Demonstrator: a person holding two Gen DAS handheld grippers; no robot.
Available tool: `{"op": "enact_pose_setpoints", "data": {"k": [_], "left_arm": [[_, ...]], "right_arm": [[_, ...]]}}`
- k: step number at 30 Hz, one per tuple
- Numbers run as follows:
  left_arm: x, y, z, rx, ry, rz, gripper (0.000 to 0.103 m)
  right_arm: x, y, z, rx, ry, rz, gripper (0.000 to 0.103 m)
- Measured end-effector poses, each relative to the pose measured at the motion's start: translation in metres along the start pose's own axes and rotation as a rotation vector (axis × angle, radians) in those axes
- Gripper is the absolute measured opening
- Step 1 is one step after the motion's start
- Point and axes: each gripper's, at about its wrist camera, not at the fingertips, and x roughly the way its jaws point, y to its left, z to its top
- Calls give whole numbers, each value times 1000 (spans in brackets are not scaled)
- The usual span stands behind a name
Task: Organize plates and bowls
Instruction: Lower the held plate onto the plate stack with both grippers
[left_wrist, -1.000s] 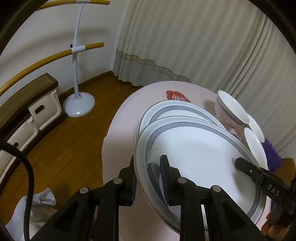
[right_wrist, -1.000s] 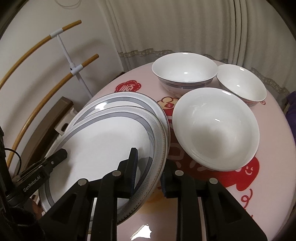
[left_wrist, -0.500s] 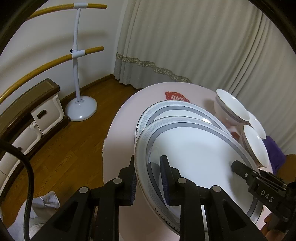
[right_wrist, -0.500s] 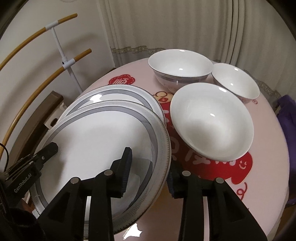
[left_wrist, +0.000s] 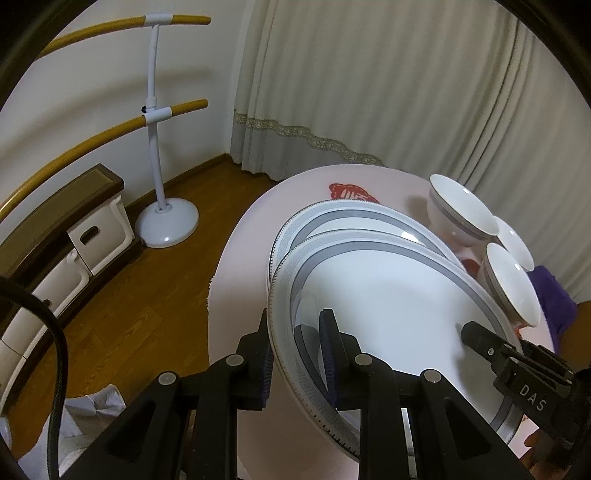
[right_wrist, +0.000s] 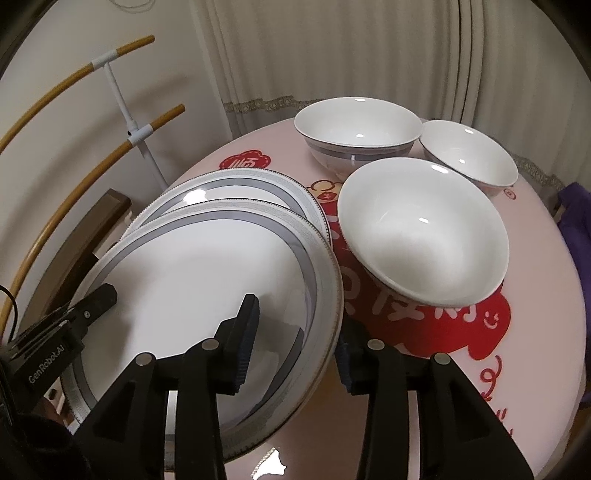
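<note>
two plates (right_wrist: 207, 280) overlap beside three bowls (right_wrist: 421, 236).

The upper plate (right_wrist: 192, 280) hides most of the lower plate (right_wrist: 236, 181).

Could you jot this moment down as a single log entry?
left claw: shut on top plate rim | right claw: opening around opposite rim | top plate over second plate
</note>
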Motion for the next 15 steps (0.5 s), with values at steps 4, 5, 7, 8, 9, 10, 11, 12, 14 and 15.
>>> {"op": "enact_pose_setpoints", "data": {"k": [4,5,7,8,9,10,11,12,14,15], "left_arm": [[1,-2,0,0,-1,2,20],[1,-2,0,1,-1,4,20],[1,-4,-1,3,-1,7,21],[2,-6,-1,7,0,10,21],[2,-7,-1,12,1,14,22],[2,-9,-1,18,3,15,22],[3,-10,-2,22,3,16,23],[3,-12,-2,25,1,21,24],[4,-13,-3,23,-2,23,24],[5,-12,-3,21,-2,21,24]], "right_arm": [[-3,-1,-6,13,-17,28,43],[-2,-3,-6,19,-19,41,43],[-2,-6,-6,30,-19,58,43],[-1,-8,-6,39,-20,66,43],[-1,-8,-5,42,-20,70,44],[0,-10,-5,48,-22,78,44],[0,-11,-6,51,-24,83,44],[0,-12,-6,54,-26,89,44],[2,-14,-5,63,-29,102,44],[2,-15,-6,65,-30,106,44]]}}
